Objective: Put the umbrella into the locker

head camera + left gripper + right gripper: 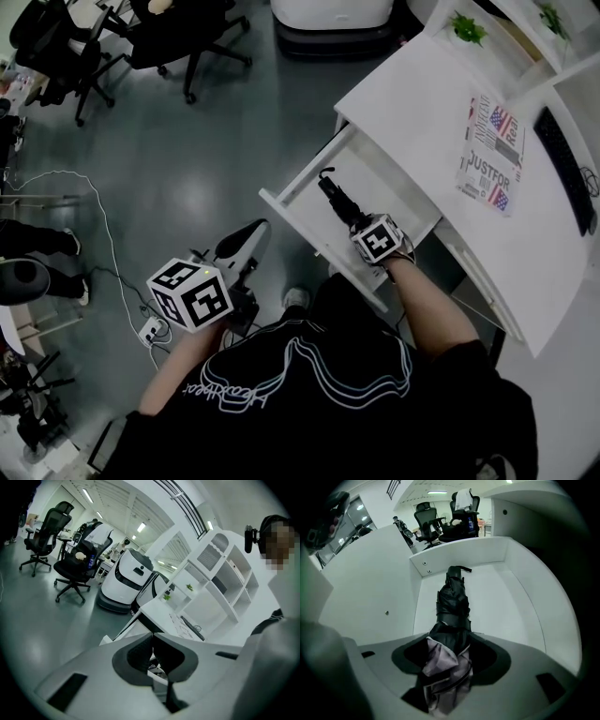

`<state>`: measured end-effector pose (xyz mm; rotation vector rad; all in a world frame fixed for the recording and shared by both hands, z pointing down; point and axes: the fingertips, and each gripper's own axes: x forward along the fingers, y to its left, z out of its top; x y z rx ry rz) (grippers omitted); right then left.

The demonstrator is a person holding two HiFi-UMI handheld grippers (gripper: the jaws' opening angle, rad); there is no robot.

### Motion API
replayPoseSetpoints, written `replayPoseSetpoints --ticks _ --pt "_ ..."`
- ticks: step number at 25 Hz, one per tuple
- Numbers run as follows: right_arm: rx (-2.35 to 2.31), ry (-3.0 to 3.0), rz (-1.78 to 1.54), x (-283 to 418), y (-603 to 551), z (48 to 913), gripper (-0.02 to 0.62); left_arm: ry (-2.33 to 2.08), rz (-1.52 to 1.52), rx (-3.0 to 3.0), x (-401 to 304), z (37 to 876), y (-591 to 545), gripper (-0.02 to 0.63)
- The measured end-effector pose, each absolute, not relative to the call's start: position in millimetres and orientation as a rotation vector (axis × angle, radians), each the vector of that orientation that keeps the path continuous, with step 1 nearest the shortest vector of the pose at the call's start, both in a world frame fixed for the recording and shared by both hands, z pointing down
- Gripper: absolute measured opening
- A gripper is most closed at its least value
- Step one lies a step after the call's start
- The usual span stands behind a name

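Umbrella (336, 197) is clamped in the right gripper (359, 225), angled down along the open locker drawer (286, 204) at centre, probably to fit lengthwise; the left gripper (239, 251), lower left, is closed and empty.

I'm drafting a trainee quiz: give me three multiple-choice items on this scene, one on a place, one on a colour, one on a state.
1. The umbrella reaches into: A the open drawer; B a backpack; C a bucket.
2. The umbrella is mostly: A red; B black; C yellow.
3. The left gripper is: A shut on the umbrella; B wide open; C shut, empty.
Answers: A, the drawer's white walls surround it. B, its folded fabric is dark. C, its jaws meet on nothing.
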<state>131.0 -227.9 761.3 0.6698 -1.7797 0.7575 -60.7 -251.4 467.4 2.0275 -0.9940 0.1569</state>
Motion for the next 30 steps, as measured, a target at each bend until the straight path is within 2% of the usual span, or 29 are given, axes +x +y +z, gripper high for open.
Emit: replayPoseSetpoints --ticks 10,15,19,23,28,30 --pt "0.695 -1.803 0.802 131.0 -231.4 759.8 0.321 -0.974 0.167 2.019 -60.2 473.1 -248.9 0.005" --pt "0.763 -1.845 0.821 133.2 -239.0 741.7 0.42 -0.953 0.152 2.05 -58.1 462.6 -247.9 0.005" --pt "0.85 -1.918 0.853 136.3 -250.1 707.6 0.431 -0.939 0.125 2.074 -57.4 453.6 -248.0 0.006" --pt "0.984 -2.131 1.008 125.6 -265.9 638.6 0.398 -0.921 0.104 2.101 -55.6 443.1 -247.4 0.005" --pt "1.164 -2.414 0.839 122.1 -277.5 523.3 0.247 -0.879 0.078 2.154 -45.1 426.8 -244.1 0.006" --pt "1.196 -2.513 0.702 116.5 -272.5 477.4 0.206 -0.864 0.068 2.187 -41.5 416.4 -242.0 0.006"
